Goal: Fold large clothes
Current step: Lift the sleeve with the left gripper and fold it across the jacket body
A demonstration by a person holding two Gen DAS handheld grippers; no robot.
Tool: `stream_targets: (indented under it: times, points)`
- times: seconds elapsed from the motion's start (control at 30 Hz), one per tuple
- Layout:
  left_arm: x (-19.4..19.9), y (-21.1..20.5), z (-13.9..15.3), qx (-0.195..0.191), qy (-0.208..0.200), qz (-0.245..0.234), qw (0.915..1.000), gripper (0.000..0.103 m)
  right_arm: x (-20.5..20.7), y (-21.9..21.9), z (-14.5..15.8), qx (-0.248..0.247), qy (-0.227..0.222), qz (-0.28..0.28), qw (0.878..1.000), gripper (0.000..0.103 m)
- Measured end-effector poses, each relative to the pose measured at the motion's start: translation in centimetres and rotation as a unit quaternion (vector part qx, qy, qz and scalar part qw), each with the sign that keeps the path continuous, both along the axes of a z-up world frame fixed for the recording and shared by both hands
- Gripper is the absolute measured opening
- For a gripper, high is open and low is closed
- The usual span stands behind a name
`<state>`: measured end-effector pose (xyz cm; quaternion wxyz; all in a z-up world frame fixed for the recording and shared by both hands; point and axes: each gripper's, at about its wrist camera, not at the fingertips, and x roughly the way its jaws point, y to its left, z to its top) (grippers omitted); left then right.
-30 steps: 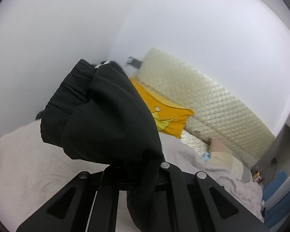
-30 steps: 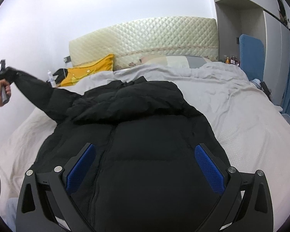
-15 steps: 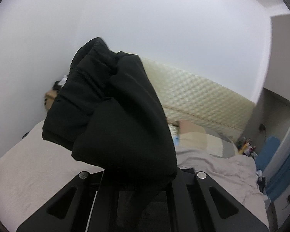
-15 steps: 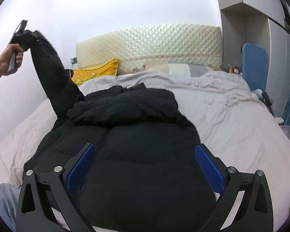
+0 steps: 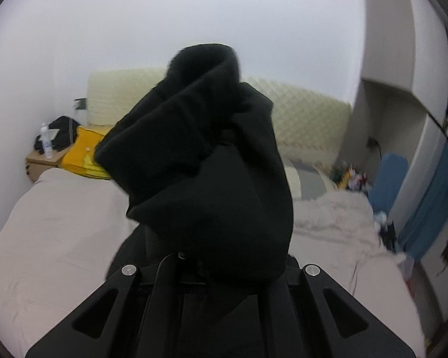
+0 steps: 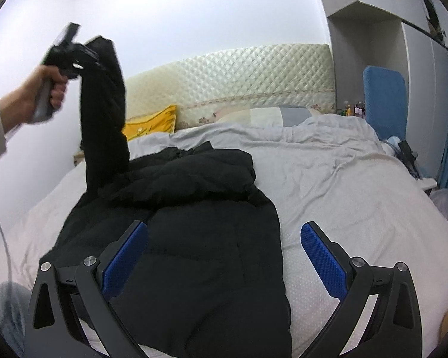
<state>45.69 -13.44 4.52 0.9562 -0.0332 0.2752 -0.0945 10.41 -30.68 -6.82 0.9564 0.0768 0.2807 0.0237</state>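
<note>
A black puffer jacket [image 6: 194,223] lies on the bed [image 6: 358,203], hood toward the headboard. My left gripper [image 6: 83,50] is shut on the end of the jacket's left sleeve [image 6: 104,125] and holds it high above the bed's left side. In the left wrist view the bunched sleeve [image 5: 206,173] fills the middle and hides the fingertips of the left gripper [image 5: 212,268]. My right gripper [image 6: 224,247] is open and empty, hovering low over the jacket's lower body, blue pads [image 6: 125,256] apart.
A quilted cream headboard [image 6: 239,80] stands at the back with a yellow pillow [image 6: 152,122] below it. A nightstand [image 5: 41,161] with a bottle stands at the far left. A blue chair [image 6: 385,101] and wardrobe [image 6: 418,59] stand at right.
My left gripper has lifted the sleeve from low at the bed's left side to high up and swung it toward the bed's middle. The right gripper has shifted slightly right.
</note>
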Motion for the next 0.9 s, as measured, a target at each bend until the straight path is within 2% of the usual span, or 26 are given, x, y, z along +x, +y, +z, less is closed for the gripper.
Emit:
stream_targets:
  times: [0.23,0.4,0.5,0.63,0.9]
  points:
    - [1.8,-8.0,-7.5,0.014,0.030,-0.041,0.9986,0.006,0.3,-1.4,-0.8,0.018,0.011,-0.004,1.000,0.103]
    - [3.6,-10.8,-13.8,-0.004,0.048,-0.044,0.9979,0.006,0.8,-2.3,-1.4,0.032,0.012,-0.029,0.999,0.103]
    - [4.6,-13.2,-17.9,0.007,0.058,-0.052,0.9969,0.007,1.4,-2.3,-2.0,0.033,0.014,-0.025,0.999,0.103]
    - [5.1,-14.8,-21.7,0.035,0.073,-0.061,0.9948,0.006,2.4,-2.0,-2.6,0.034,0.018,-0.010,0.999,0.103]
    - [6.4,-16.5,-28.8,0.059,0.103,-0.066,0.9908,0.007,3.7,-2.2,-4.0,0.050,0.036,-0.005,0.998,0.103]
